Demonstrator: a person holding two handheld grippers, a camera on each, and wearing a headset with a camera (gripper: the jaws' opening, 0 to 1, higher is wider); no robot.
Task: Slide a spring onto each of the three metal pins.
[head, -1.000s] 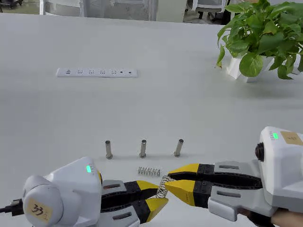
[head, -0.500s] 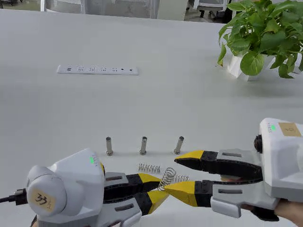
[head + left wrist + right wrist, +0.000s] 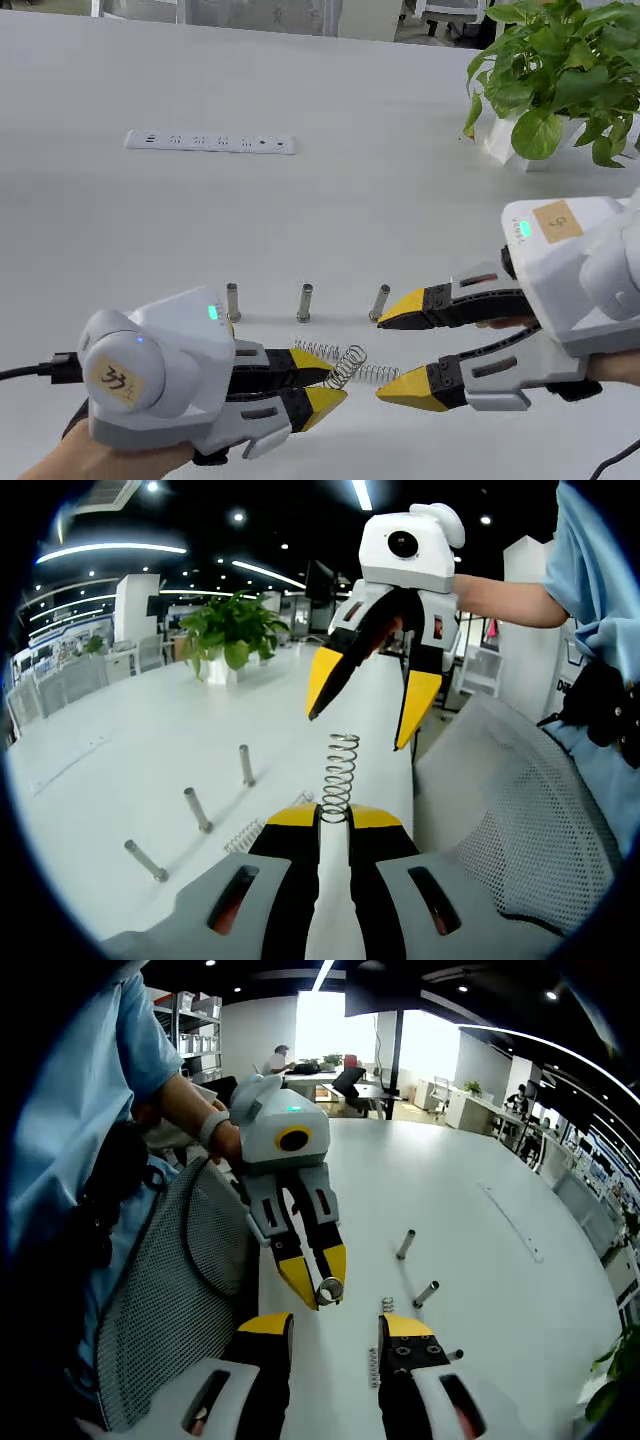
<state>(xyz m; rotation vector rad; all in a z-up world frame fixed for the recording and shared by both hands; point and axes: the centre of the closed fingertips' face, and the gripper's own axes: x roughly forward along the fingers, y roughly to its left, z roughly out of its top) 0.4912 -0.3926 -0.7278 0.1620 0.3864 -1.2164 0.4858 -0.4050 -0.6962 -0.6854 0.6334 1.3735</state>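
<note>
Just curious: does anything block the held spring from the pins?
Nothing upright: only a loose spring lying flat on the white table separates the coiled metal spring in the left gripper from the three upright metal pins.

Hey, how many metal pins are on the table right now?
3, standing upright in one row on the white table: the left pin, the middle pin and the right pin. None looks hidden.

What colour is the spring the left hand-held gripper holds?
Spring: silvery metal; left gripper view.
</note>
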